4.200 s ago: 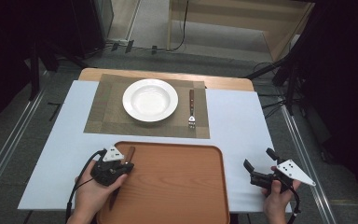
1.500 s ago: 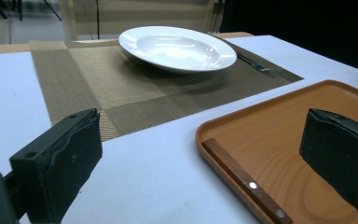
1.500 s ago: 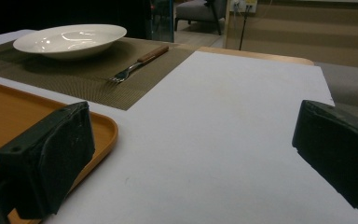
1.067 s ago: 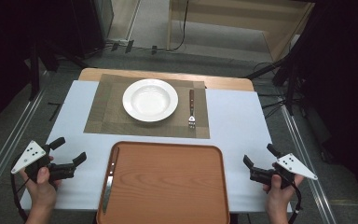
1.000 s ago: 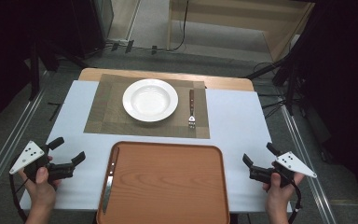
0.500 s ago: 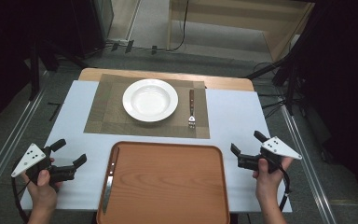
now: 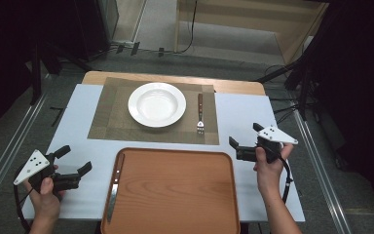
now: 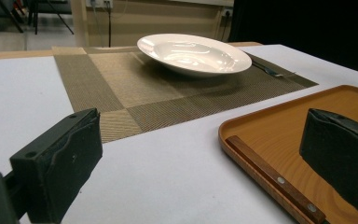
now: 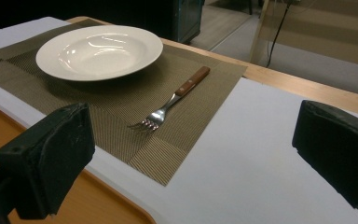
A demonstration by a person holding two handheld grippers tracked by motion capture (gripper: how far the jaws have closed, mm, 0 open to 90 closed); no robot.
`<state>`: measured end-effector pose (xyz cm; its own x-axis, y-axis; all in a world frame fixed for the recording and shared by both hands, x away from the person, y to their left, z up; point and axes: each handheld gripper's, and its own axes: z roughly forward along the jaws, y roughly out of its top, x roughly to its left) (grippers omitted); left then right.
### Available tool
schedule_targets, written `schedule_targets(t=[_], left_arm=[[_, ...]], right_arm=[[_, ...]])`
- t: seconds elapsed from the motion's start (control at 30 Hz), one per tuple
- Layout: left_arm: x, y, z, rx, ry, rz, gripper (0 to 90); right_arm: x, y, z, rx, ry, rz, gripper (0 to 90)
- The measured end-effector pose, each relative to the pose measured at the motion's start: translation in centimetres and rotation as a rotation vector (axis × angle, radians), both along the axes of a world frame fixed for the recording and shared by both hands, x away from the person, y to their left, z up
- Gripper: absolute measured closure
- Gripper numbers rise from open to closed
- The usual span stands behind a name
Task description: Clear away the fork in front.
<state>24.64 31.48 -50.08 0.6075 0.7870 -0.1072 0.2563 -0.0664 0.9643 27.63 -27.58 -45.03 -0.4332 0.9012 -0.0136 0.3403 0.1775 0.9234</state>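
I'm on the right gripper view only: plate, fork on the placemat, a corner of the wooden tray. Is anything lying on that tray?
Observer: Yes, a wooden-handled knife lies inside the tray, along its left edge.
Operator: Which way does the knife point?
Observer: Its handle is at the end nearer the placemat, and the blade points back toward the person.
Operator: And where is the left gripper?
Observer: The left gripper is held left of the tray, near the knife, with its jaws open and nothing between them.
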Motion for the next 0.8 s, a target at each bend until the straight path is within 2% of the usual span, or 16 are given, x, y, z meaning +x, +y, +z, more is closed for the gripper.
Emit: schedule_targets(t=[0.23,0.8], left_arm=[[0.0,0.1,0.0,-0.016,-0.008,-0.012,0.0],[0.0,0.2,0.0,-0.018,-0.010,-0.023,0.0]], right_arm=[[1.9,1.1,0.5,-0.011,0.017,0.007,0.0],[6.9,3.8,1.3,-0.025,0.080,0.006,0.0]])
